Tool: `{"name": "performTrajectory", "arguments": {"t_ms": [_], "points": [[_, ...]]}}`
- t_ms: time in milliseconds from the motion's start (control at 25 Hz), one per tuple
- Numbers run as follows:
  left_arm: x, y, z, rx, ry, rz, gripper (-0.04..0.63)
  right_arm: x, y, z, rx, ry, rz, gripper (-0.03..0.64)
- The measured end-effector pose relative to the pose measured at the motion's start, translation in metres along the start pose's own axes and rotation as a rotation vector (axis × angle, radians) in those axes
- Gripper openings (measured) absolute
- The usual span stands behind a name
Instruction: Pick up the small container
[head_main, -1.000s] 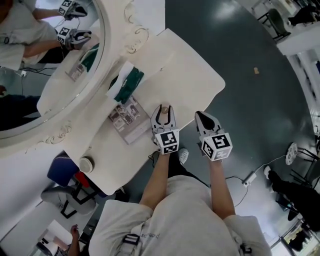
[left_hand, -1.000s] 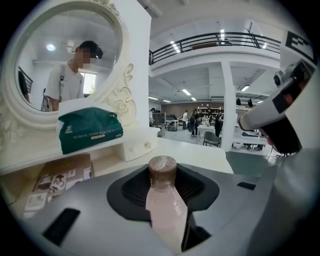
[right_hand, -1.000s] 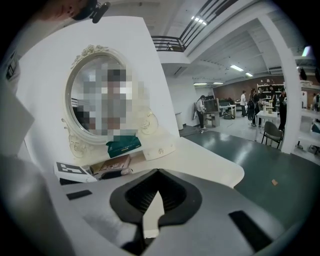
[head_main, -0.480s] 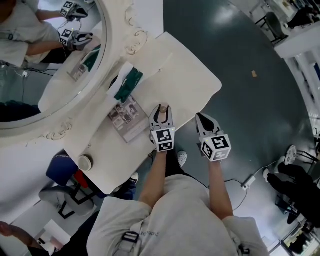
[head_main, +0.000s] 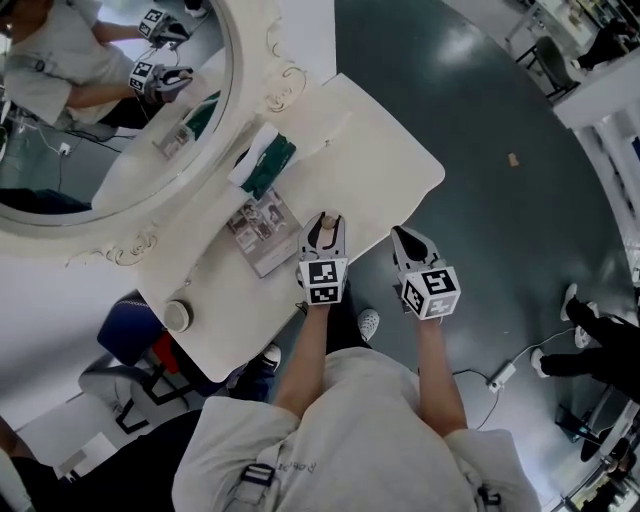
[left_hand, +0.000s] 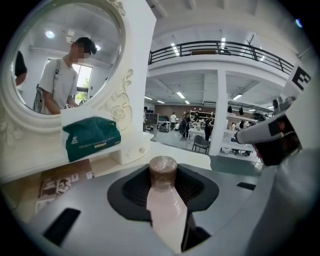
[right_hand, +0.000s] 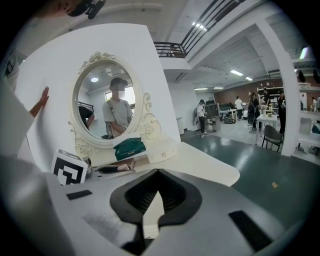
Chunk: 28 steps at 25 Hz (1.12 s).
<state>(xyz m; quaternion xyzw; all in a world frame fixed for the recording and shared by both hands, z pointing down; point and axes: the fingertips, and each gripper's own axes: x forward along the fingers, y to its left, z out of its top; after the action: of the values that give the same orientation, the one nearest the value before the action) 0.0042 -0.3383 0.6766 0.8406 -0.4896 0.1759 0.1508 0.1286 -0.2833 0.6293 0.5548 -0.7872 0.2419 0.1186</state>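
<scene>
Left gripper (head_main: 324, 226) over the table (head_main: 385, 165), on the side away from the mirror (head_main: 110, 120), fingers (left_hand: 131, 191) pinching the small container (left_hand: 164, 200): pale pink body lying along the fingers, brown cap at its far end. Impossible to tell whether clear of the table or touching it. Right gripper (head_main: 407, 240) just beside the left one, even farther from the mirror, about at the table's outer edge; fingers (right_hand: 126, 197) pressed together, nothing gripped. Green pouch (head_main: 262, 160) right in front of the mirror's ornate white frame. Printed booklet (head_main: 262, 232) flat on the table, between that pouch and the left gripper, on the pouch's side away from the mirror. Small round cup (head_main: 177, 315) out past the mirror's lower end, near the table's edge. In the mirror's glass, a reflection of the person with both grippers.
</scene>
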Motion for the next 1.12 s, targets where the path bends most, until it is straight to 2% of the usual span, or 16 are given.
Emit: {"name": "performTrajectory", "arguments": {"t_ms": [400, 640, 1120], "points": [[-0.048, -0.004, 0.047, 0.038, -0.021, -0.056, 0.153, -0.019, 0.027, 0.013, -0.052, -0.035, 0.040, 0.017], [-0.081, -0.011, 0.070, 0.057, -0.035, -0.085, 0.153, -0.037, 0.039, 0.018, -0.034, -0.077, 0.045, 0.017], [-0.150, -0.021, 0.091, 0.077, -0.090, -0.096, 0.153, -0.070, 0.077, 0.020, -0.087, -0.114, 0.098, 0.017]]}}
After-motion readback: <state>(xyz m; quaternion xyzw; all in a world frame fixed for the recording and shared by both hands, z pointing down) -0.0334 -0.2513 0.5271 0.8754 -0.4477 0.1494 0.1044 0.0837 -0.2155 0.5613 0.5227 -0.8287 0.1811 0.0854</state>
